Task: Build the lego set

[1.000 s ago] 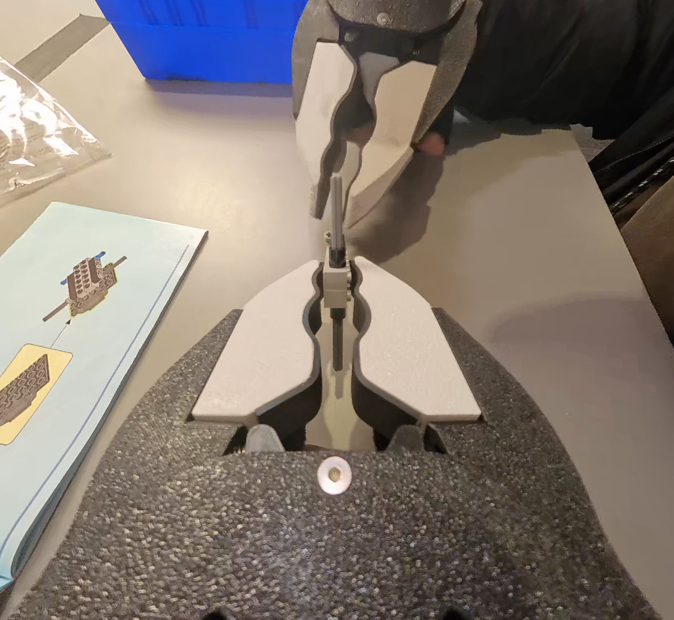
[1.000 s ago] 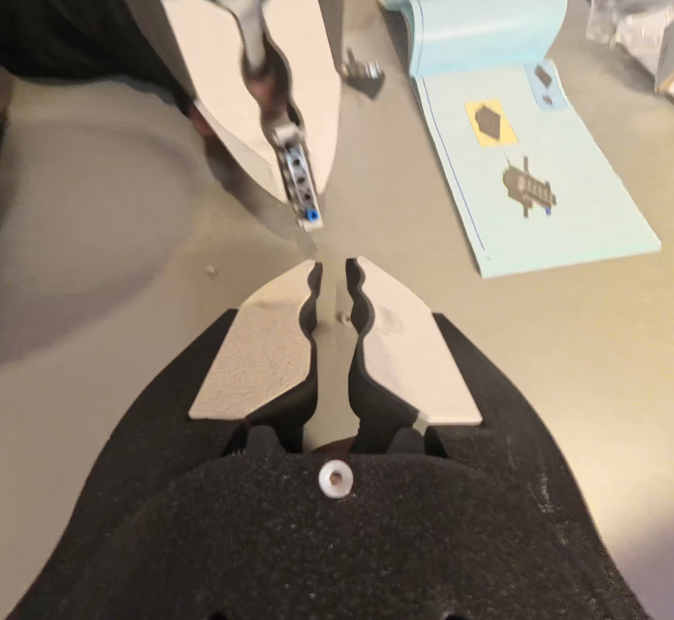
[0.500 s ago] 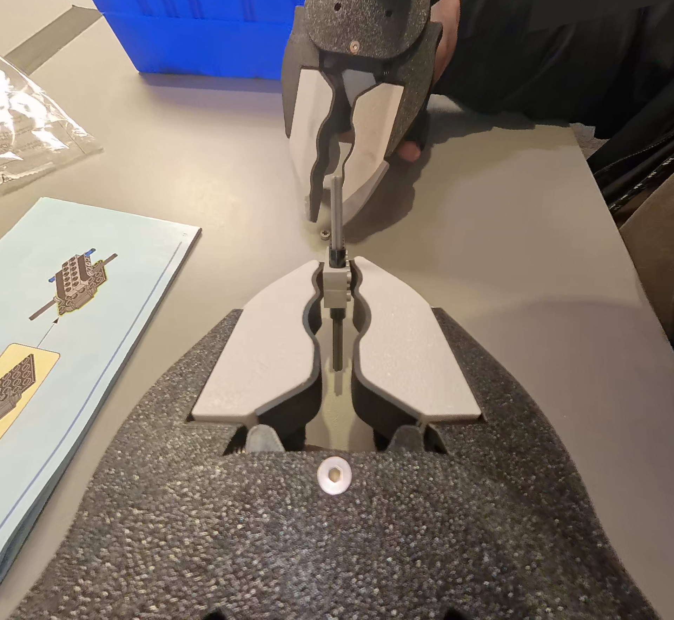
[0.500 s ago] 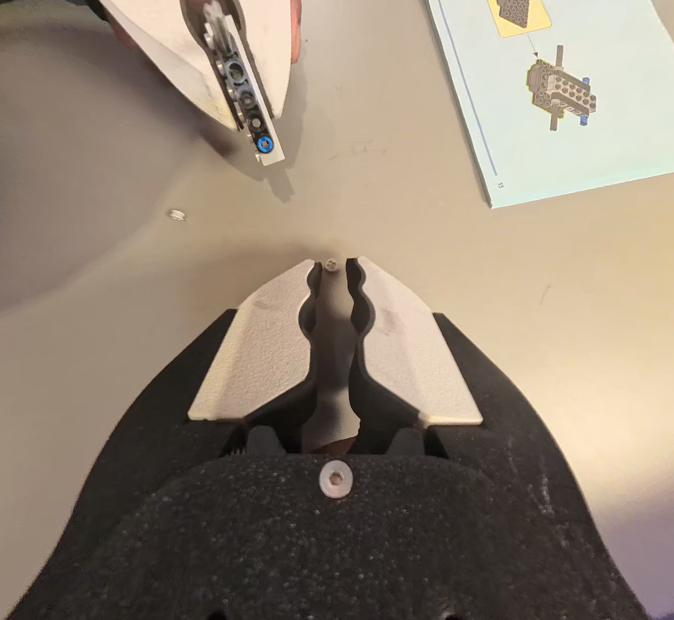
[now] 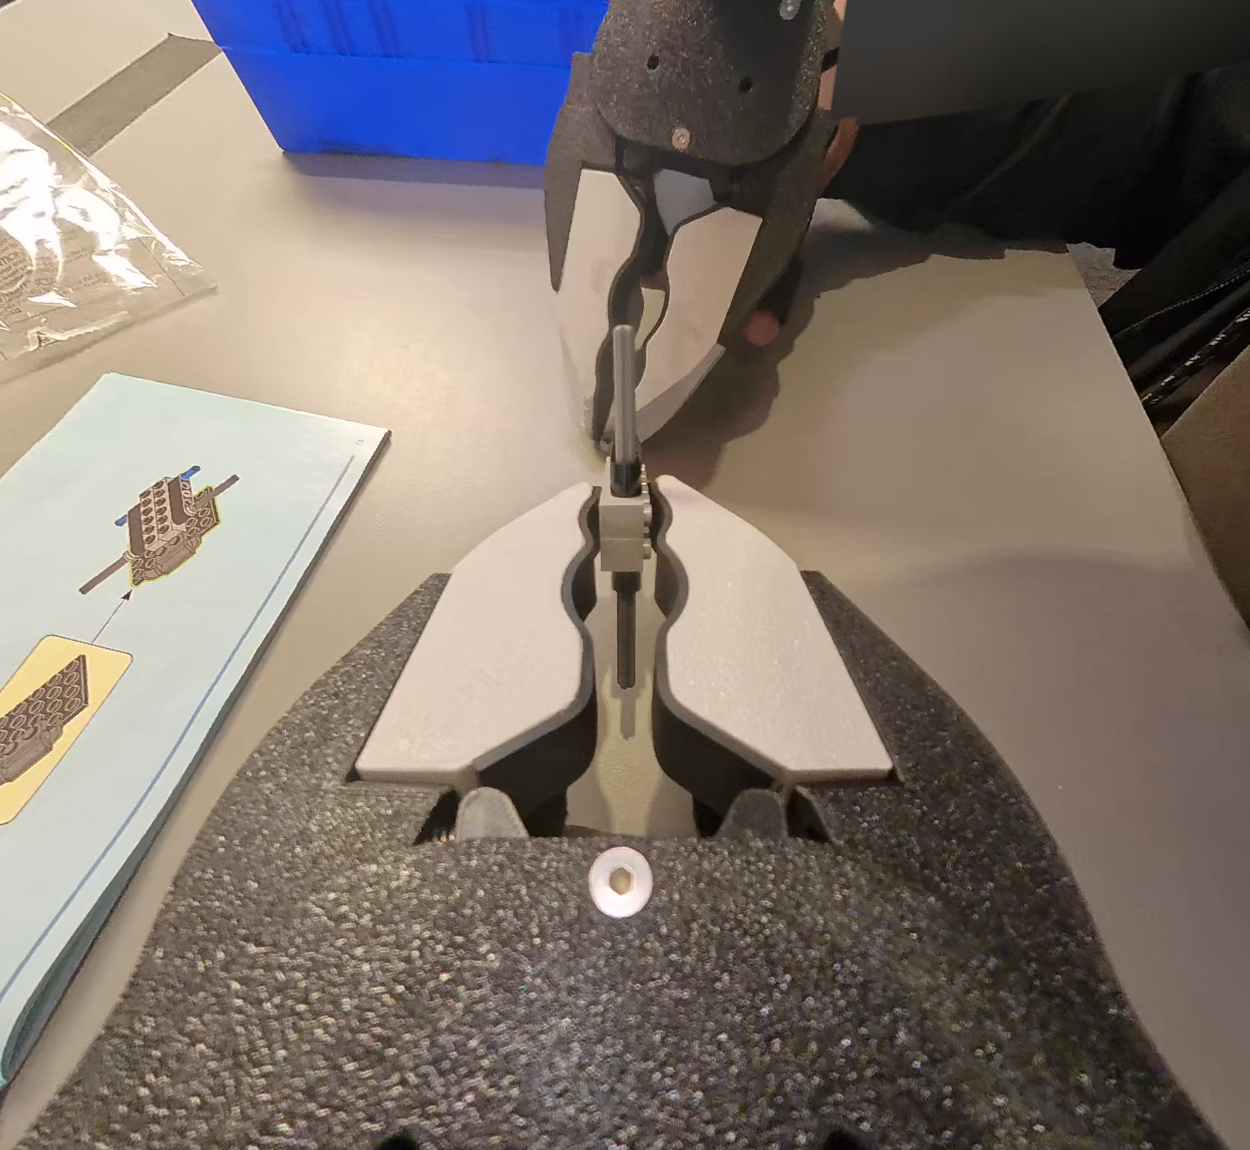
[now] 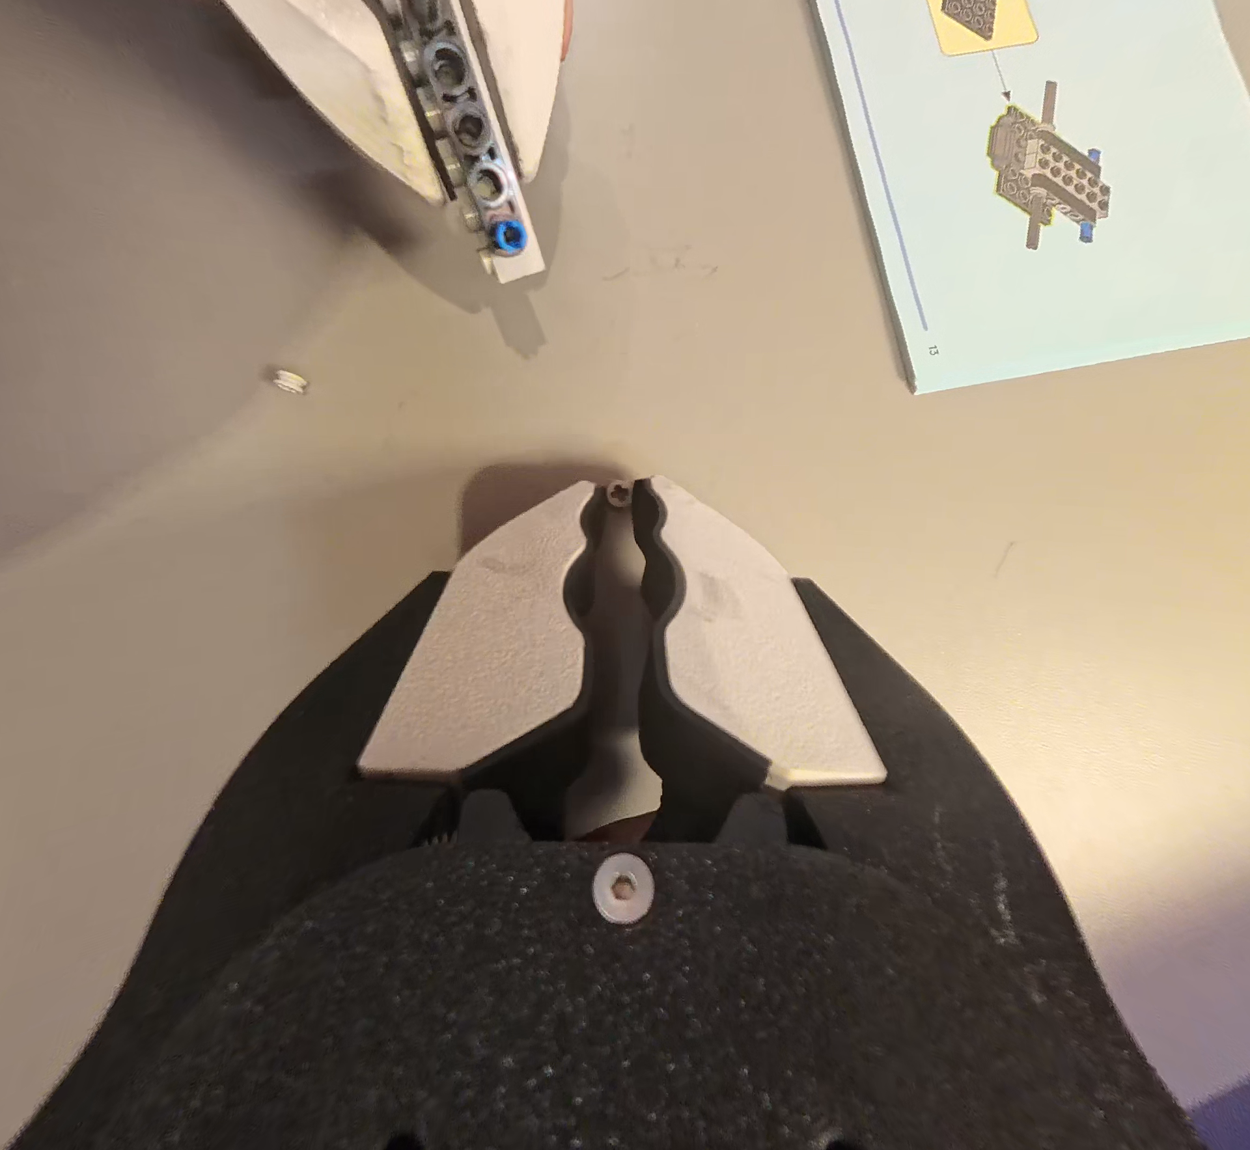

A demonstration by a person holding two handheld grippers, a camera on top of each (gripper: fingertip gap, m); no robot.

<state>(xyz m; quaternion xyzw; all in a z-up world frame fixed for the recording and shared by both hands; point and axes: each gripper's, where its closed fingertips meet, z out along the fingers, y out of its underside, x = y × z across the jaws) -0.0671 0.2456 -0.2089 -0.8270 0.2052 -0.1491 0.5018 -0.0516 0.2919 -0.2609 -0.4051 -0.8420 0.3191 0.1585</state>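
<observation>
Resting on the table [image 5: 947,509], near its left edge, an open booklet [image 5: 169,543]; my left gripper [image 5: 626,495] clamps a grey brick assembly [image 5: 626,532], my right gripper [image 6: 626,492] pinches a small grey bush [image 6: 619,494].

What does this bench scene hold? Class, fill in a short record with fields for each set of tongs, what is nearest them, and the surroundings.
Left tongs: shut on a grey beam assembly with a dark axle through it
Right tongs: tips on the table, closed around a small grey bush
Loose part: second small ring on the table
Paper: pale blue instruction booklet
Behind: blue bin; clear plastic bag
</observation>
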